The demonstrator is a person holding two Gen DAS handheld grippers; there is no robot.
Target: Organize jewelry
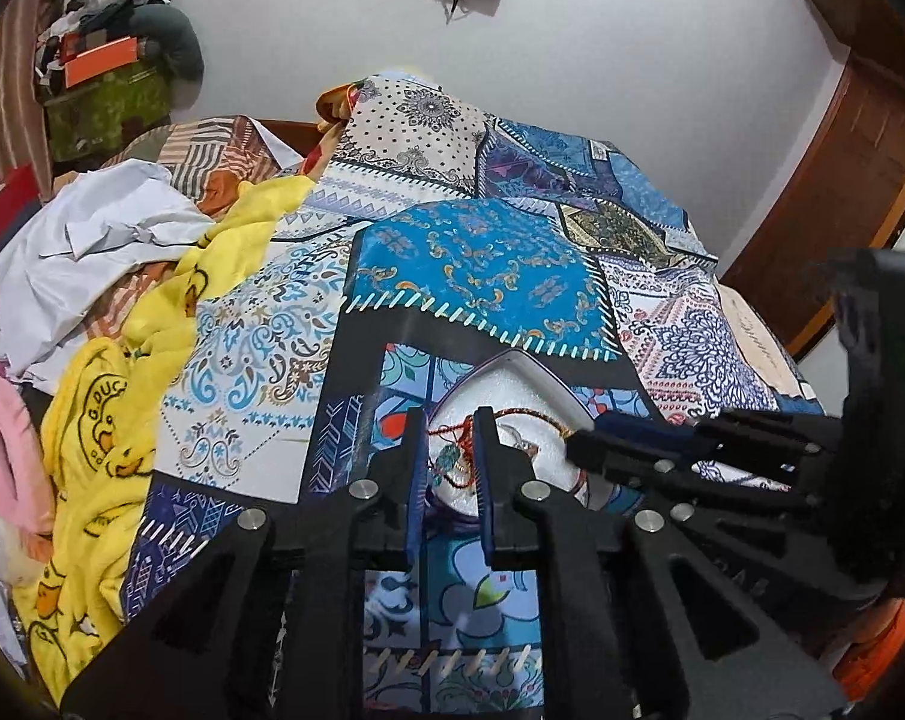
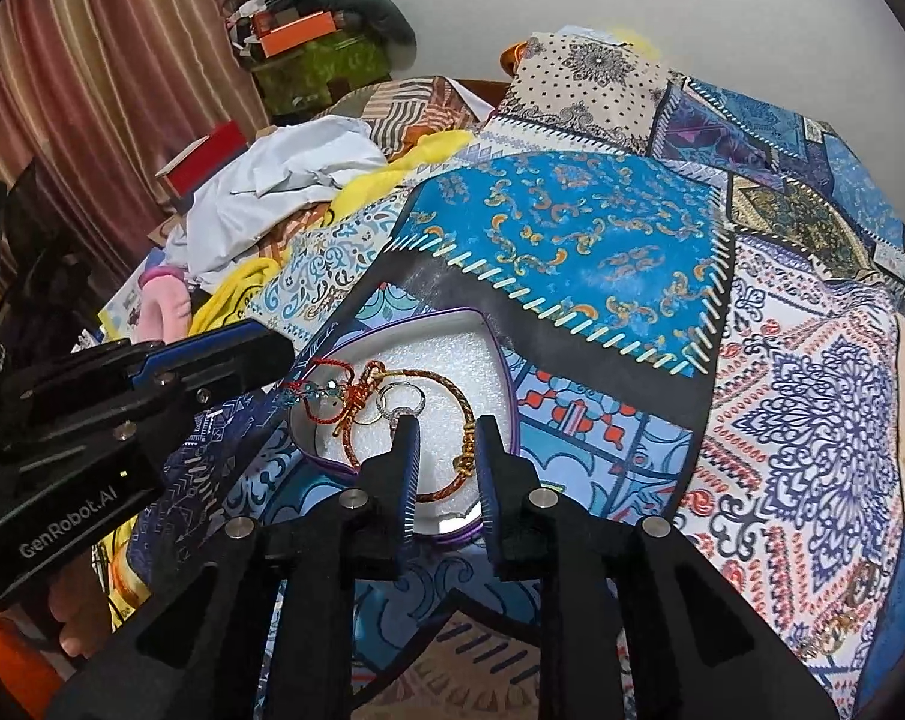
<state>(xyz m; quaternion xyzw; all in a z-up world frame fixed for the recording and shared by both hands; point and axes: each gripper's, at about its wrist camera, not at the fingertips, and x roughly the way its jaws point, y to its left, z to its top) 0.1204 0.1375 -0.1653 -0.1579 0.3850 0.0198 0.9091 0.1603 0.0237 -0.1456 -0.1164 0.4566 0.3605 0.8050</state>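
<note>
A heart-shaped purple box with white foam lining lies on the patterned bedspread; it also shows in the left wrist view. In it lie a red cord with a teal charm, a gold-and-brown bangle and silver rings. My left gripper is open, its fingers straddling the red cord and teal charm at the box's left side. My right gripper is open and empty, its fingers just above the bangle at the box's near edge.
The patchwork bedspread covers the bed. A yellow duck blanket, white cloth and pink item are piled to the left. A wooden door stands to the right, curtains on the left.
</note>
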